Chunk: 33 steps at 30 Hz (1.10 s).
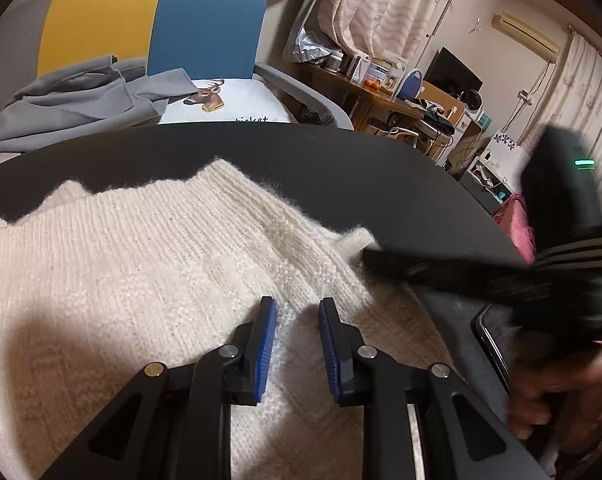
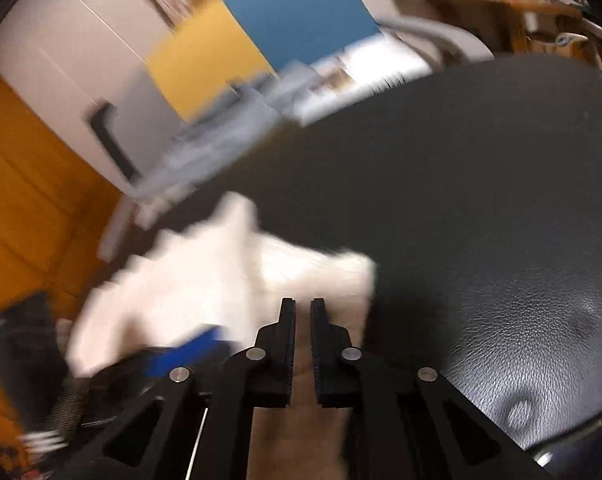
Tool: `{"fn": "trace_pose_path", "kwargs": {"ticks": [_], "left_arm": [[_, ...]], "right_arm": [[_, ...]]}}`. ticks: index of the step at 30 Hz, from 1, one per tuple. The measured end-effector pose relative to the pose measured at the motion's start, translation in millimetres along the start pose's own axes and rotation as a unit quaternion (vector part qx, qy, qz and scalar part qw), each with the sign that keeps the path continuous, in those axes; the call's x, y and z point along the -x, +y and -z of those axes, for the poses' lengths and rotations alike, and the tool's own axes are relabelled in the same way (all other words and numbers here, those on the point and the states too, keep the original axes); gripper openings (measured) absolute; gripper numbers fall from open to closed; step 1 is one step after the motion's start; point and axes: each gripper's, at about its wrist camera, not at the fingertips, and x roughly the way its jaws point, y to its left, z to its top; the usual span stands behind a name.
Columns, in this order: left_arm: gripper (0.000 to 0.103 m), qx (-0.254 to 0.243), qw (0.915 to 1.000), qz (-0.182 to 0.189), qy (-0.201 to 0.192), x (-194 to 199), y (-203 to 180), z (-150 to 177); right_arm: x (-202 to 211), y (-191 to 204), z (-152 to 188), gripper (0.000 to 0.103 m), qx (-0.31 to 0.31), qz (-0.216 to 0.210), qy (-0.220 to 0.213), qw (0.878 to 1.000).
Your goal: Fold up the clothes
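Cream knit sweater (image 1: 149,264) lies rumpled on the black table (image 1: 341,168), fold incomplete; left gripper (image 1: 297,320) over it, jaws parted, empty; right gripper (image 2: 303,320) at its edge, jaws narrowly apart, hold indeterminate.

A yellow-and-blue chair (image 1: 157,20) faces pink curtains (image 1: 385,4) and a cluttered wooden desk (image 1: 365,92).

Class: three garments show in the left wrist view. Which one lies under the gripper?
The cream knit sweater on the black table; the grey garment and deer-print shirt lie beyond it.
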Motion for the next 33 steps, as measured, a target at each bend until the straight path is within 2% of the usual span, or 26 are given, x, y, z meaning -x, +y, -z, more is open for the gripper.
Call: {"fn": "trace_pose_path", "kwargs": {"ticks": [3, 6, 9, 13, 15, 17, 19, 21, 22, 25, 27, 29, 30, 33], "left_arm": [[0.023, -0.002, 1.0000, -0.002, 0.001, -0.4, -0.5, -0.2], [0.023, 0.003, 1.0000, 0.003, 0.000, 3.0, 0.8, -1.0], [0.023, 0.030, 0.9993, 0.016, -0.015, 23.7, 11.0, -2.4], [0.023, 0.078, 0.9958, 0.010, -0.046, 77.2, 39.5, -0.2], [0.023, 0.094, 0.9929, -0.002, -0.073, 117.7, 60.3, 8.1], [0.023, 0.105, 0.9890, -0.029, -0.099, 161.9, 85.4, 21.9], [0.023, 0.116, 0.9852, -0.061, -0.110, 195.2, 110.8, 37.9], [0.023, 0.141, 0.9791, -0.093, -0.114, 225.2, 141.5, 60.0], [0.023, 0.160, 0.9753, -0.101, -0.114, 236.0, 157.7, 71.6], [0.023, 0.226, 0.9601, -0.123, -0.111, 264.4, 205.9, 110.7], [0.023, 0.259, 0.9511, -0.124, -0.115, 278.9, 229.9, 137.8], [0.023, 0.276, 0.9477, -0.103, -0.122, 289.0, 244.0, 156.7], [0.023, 0.277, 0.9483, -0.096, -0.121, 293.1, 249.0, 165.0], [0.023, 0.261, 0.9559, -0.088, -0.102, 296.0, 252.4, 178.0]], "right_arm": [[-3.2, -7.4, -0.6, 0.000, -0.021, 0.010, -0.021, 1.000], [9.1, 8.6, 0.4, 0.000, -0.010, 0.041, -0.029, 0.999], [45.6, 35.1, 10.2, 0.001, 0.035, 0.017, -0.073, 0.997], [37.5, 93.5, 33.0, 0.001, 0.113, -0.021, -0.047, 0.992], [29.5, 125.6, 45.7, 0.007, 0.152, -0.043, -0.029, 0.987], [21.5, 157.7, 58.3, 0.019, 0.190, -0.064, -0.012, 0.980], [13.5, 189.9, 70.9, 0.053, 0.228, -0.086, 0.005, 0.970], [5.4, 222.0, 83.5, 0.052, 0.265, -0.107, 0.022, 0.958], [1.4, 238.0, 89.8, 0.047, 0.284, -0.118, 0.031, 0.951], [-18.1, 290.9, 109.8, 0.041, 0.341, -0.144, 0.058, 0.927], [-32.1, 315.2, 122.3, 0.034, 0.375, -0.144, 0.069, 0.913], [-46.1, 331.2, 134.2, 0.029, 0.400, -0.127, 0.080, 0.904], [-54.7, 333.2, 138.5, 0.028, 0.402, -0.113, 0.089, 0.904], [-73.1, 333.3, 149.4, 0.025, 0.417, -0.079, 0.098, 0.900]]}}
